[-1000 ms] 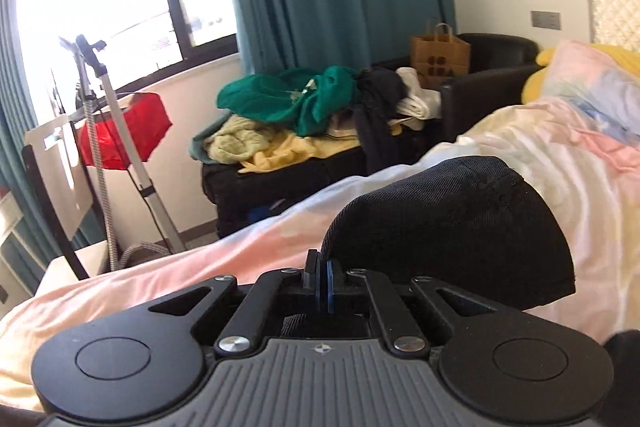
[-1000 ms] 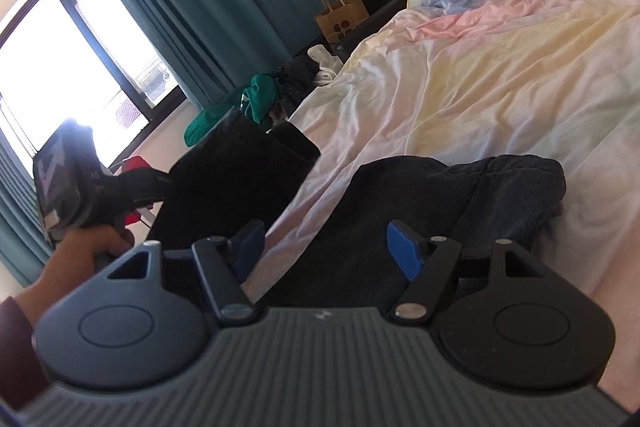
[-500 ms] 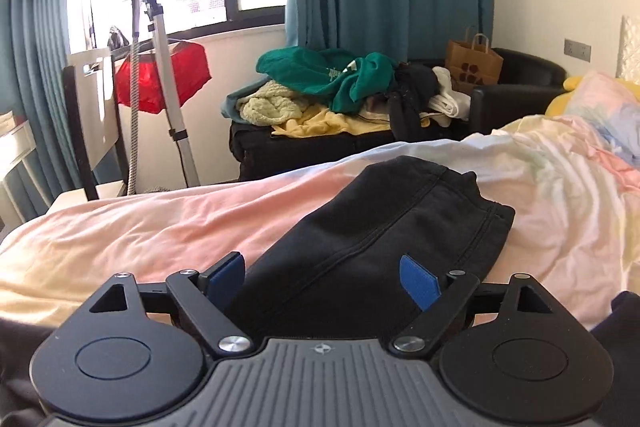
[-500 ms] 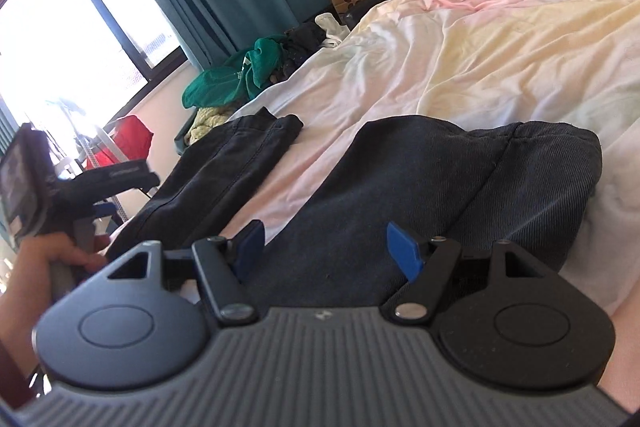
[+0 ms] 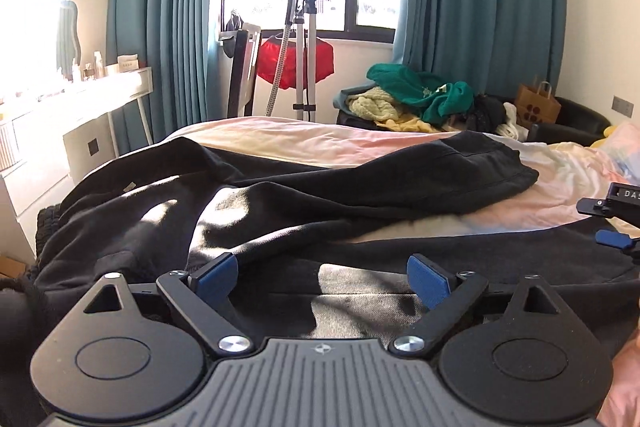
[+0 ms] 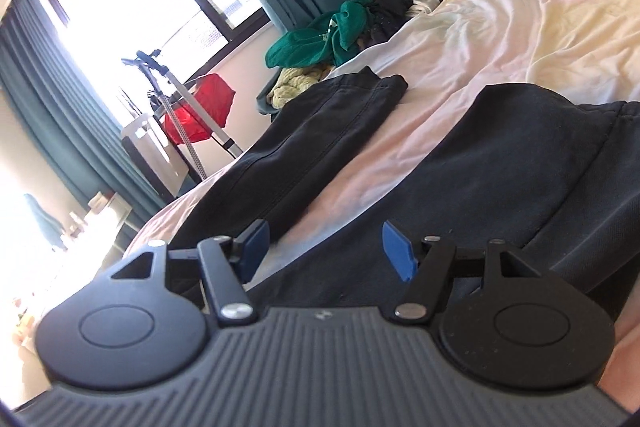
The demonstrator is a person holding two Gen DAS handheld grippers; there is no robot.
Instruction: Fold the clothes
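A pair of dark trousers (image 5: 360, 187) lies spread on the pastel bed cover (image 5: 320, 141), legs apart; both legs show in the right wrist view (image 6: 320, 143). My left gripper (image 5: 322, 277) is open and empty, low over the trousers near the waist end. My right gripper (image 6: 324, 247) is open and empty, just above the nearer trouser leg (image 6: 520, 163). The tip of the right gripper also shows at the right edge of the left wrist view (image 5: 612, 223).
A sofa heaped with green and yellow clothes (image 5: 416, 99) and a paper bag (image 5: 536, 103) stand beyond the bed. A garment steamer stand (image 5: 304, 47) with a red item, a chair and a white desk (image 5: 80, 99) stand by the window.
My left gripper let go of the trouser leg, opened, and swung left and back toward the waist end. The leg now lies flat on the bed. My right gripper stayed open, dropping lower.
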